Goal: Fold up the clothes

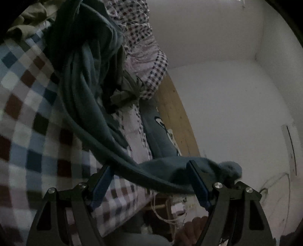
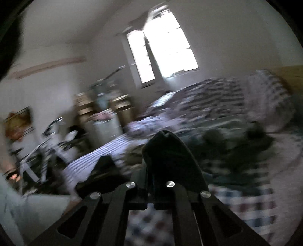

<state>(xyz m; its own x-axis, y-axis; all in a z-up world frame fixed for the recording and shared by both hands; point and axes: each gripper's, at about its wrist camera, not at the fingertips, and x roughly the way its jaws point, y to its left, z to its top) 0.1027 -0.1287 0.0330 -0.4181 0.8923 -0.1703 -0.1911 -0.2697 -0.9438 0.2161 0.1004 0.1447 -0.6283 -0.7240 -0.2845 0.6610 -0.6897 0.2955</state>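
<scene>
A dark teal garment (image 1: 89, 75) hangs in long folds over the checked bedspread (image 1: 24, 113) in the left wrist view. One end of it drapes across my left gripper (image 1: 149, 164) and bunches over the right finger (image 1: 197, 179). That gripper's jaws stand wide apart, and the pads do not press on the cloth. In the blurred right wrist view my right gripper (image 2: 151, 166) is shut on a dark fold of the garment (image 2: 166, 149), which covers its fingertips. More dark cloth (image 2: 236, 151) trails off to the right over the bed.
A small-check quilt (image 1: 136, 34) and olive clothes (image 1: 32, 17) are heaped on the bed. The wooden bed frame (image 1: 170, 113) runs along a white wall (image 1: 227, 104). Across the room are a bright window (image 2: 162, 43), a bicycle (image 2: 47, 140) and boxes (image 2: 121, 109).
</scene>
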